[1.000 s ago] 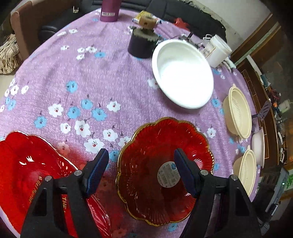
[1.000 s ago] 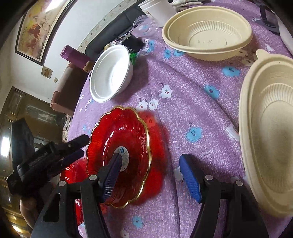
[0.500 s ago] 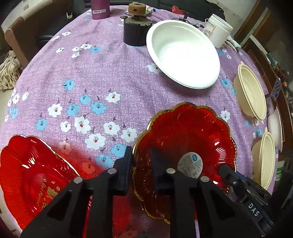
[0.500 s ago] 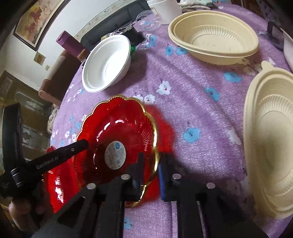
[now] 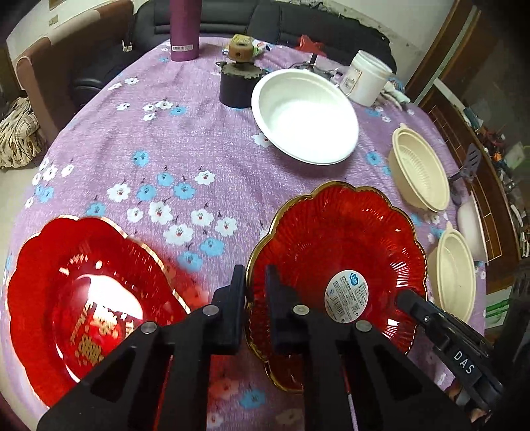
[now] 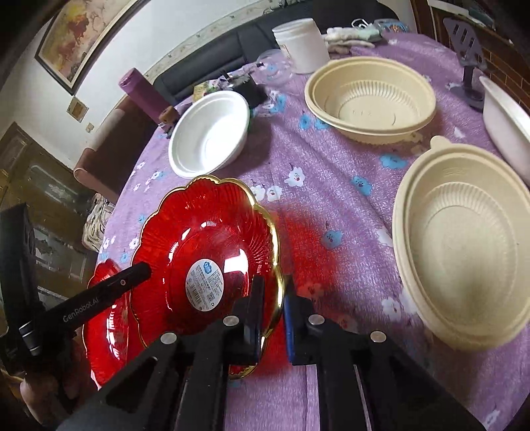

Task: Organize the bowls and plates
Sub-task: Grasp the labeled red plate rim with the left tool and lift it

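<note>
A red glass plate (image 5: 338,238) with a gold scalloped rim and a white sticker is held from both sides, a little above the purple cloth. My left gripper (image 5: 254,275) is shut on its left rim. My right gripper (image 6: 273,288) is shut on the opposite rim. Each gripper also shows in the other view: the right gripper (image 5: 410,300) and the left gripper (image 6: 139,273). A second red plate (image 5: 82,298) with gold lettering lies on the cloth to the left, partly under the held plate (image 6: 205,252) in the right wrist view.
A white bowl (image 5: 304,116) sits mid-table, with two beige ribbed bowls (image 6: 367,96) (image 6: 463,258) to the right. Another white bowl (image 6: 506,122) is at the right edge. A white jar (image 5: 367,79), dark pot (image 5: 238,83) and purple bottle (image 5: 184,30) stand at the back.
Both grippers went from open around the red plate's rim to shut on it. The plate has since come up slightly off the cloth and shifted toward the second red plate.
</note>
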A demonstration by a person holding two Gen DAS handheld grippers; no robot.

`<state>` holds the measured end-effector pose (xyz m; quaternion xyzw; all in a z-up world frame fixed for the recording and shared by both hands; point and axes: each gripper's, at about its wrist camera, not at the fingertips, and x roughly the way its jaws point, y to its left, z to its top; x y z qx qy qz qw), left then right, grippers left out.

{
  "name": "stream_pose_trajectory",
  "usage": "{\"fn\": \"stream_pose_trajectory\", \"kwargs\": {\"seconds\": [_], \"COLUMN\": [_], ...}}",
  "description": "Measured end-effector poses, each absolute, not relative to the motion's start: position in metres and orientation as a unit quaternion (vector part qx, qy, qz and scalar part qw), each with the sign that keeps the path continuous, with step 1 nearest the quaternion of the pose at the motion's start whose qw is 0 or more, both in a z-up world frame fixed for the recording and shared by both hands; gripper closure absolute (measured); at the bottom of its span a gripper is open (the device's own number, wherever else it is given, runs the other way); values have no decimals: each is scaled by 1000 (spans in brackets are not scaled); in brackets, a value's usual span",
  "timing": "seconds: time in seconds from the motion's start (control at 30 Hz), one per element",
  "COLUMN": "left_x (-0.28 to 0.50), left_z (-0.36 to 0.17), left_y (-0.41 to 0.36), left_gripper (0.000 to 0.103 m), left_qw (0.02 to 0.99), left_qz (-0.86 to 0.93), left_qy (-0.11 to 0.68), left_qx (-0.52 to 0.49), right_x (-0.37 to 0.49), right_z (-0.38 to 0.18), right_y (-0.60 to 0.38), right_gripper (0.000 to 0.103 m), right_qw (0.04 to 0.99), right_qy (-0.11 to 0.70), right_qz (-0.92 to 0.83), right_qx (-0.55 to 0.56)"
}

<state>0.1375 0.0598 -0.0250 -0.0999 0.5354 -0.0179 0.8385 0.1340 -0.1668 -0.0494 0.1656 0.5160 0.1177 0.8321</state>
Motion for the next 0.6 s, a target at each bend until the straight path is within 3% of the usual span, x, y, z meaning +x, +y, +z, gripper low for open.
{"fn": "stream_pose_trajectory", "kwargs": {"seconds": [0.6], "left_x": [73], "left_z": [5], "left_y": [82], "left_gripper": [93], "left_qw": [878], "left_qz": [18], "left_qy": [464], "left_qx": [-119], "right_x": [91], "right_z": [-12], "right_y": [-136], "right_gripper": [92], "right_qw": [855], "right_qy": [480], "right_qz": [153], "right_qx": [125]}}
